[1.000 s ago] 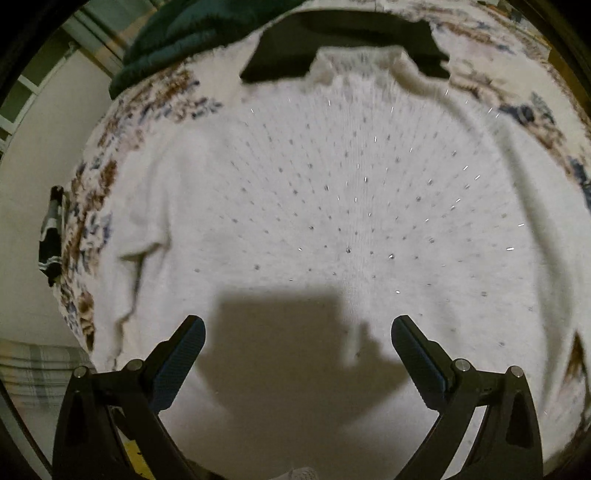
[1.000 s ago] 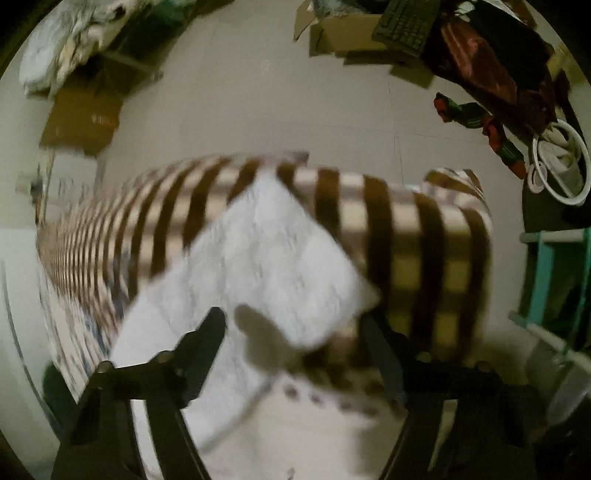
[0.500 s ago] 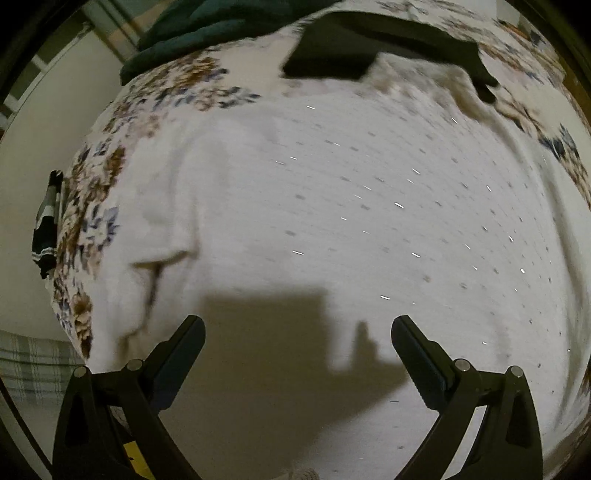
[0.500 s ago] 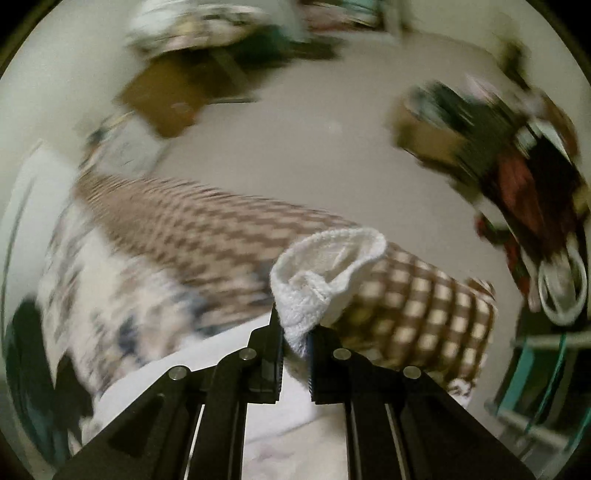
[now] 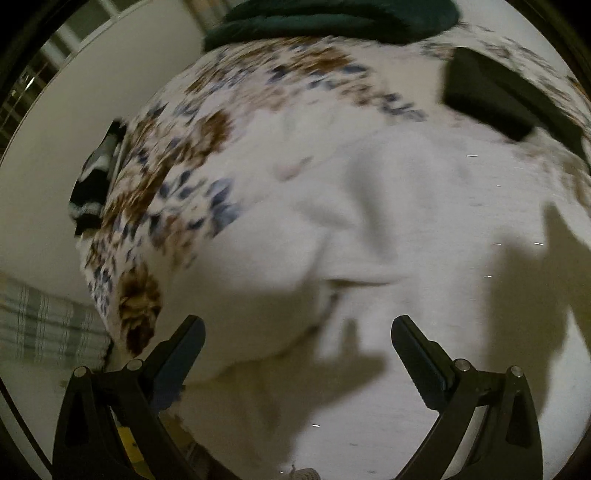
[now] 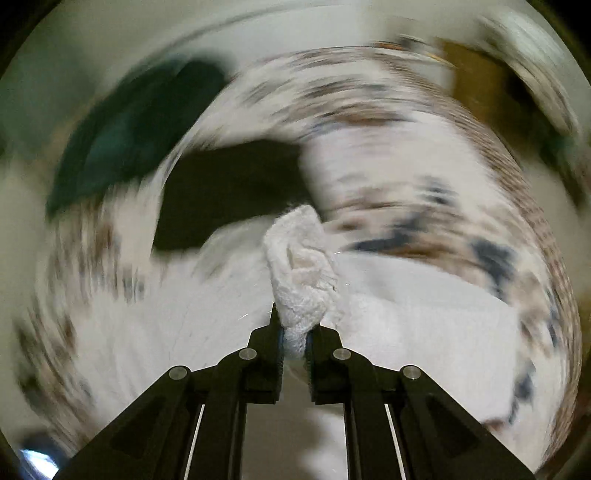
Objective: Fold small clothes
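Right gripper (image 6: 294,332) still clamped on white sweater (image 6: 303,266) cuff, now swung over floral bedspread (image 6: 424,221); left gripper (image 5: 297,354) still wide open, empty.

Floral bedspread (image 5: 192,155), dark green blanket (image 5: 332,18), black garment (image 5: 495,99).

Right wrist view heavily motion-smeared, floral cover (image 6: 424,221) streaked to blotches, dark green cloth (image 6: 122,140) and black item (image 6: 229,192) soft-edged, white sweater (image 5: 406,229) cut off below in left view, black item (image 5: 491,99) clipped at right edge
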A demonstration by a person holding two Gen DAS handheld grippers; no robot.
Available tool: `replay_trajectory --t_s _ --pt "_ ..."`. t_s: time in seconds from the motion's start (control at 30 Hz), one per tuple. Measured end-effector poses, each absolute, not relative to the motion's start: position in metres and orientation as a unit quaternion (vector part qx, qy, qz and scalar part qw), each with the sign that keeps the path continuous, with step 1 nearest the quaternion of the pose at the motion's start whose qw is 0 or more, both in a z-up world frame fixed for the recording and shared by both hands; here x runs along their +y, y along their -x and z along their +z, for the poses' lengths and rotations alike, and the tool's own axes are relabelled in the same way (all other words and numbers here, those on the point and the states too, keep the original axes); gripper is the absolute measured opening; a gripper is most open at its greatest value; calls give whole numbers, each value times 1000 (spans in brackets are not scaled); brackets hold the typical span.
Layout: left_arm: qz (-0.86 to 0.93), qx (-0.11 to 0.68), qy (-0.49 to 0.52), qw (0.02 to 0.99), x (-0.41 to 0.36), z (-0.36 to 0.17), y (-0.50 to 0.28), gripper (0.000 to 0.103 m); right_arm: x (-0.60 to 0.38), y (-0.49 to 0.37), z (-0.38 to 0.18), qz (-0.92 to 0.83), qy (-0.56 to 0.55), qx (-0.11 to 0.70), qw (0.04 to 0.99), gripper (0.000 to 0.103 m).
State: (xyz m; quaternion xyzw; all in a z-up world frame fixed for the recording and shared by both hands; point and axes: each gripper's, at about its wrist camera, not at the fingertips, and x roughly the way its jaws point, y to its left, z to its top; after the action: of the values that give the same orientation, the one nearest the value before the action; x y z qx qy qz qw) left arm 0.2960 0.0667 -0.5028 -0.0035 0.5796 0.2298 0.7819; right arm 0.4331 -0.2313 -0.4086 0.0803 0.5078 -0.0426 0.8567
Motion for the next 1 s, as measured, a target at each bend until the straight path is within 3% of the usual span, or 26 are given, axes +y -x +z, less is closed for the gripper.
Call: replay_trajectory --t_s 0.2,0.57,0.67,0.73,0.9,1.0 --pt "255 582 21 772 112 -515 -288 103 -62 -439 -520 37 87 561 823 10" --pt "262 582 36 769 141 -520 -291 103 0 -426 -544 53 140 578 802 12" --pt "256 578 33 774 140 -514 -292 103 -14 -432 -545 69 101 612 782 22" --pt "246 572 25 782 133 -506 -295 103 -43 -429 -531 81 37 627 774 45" --pt "190 559 8 807 97 -488 -311 103 -171 -383 -487 1 -65 620 782 57" --pt "147 561 -2 814 60 -488 -325 103 -246 -350 -483 -82 -62 622 776 61"
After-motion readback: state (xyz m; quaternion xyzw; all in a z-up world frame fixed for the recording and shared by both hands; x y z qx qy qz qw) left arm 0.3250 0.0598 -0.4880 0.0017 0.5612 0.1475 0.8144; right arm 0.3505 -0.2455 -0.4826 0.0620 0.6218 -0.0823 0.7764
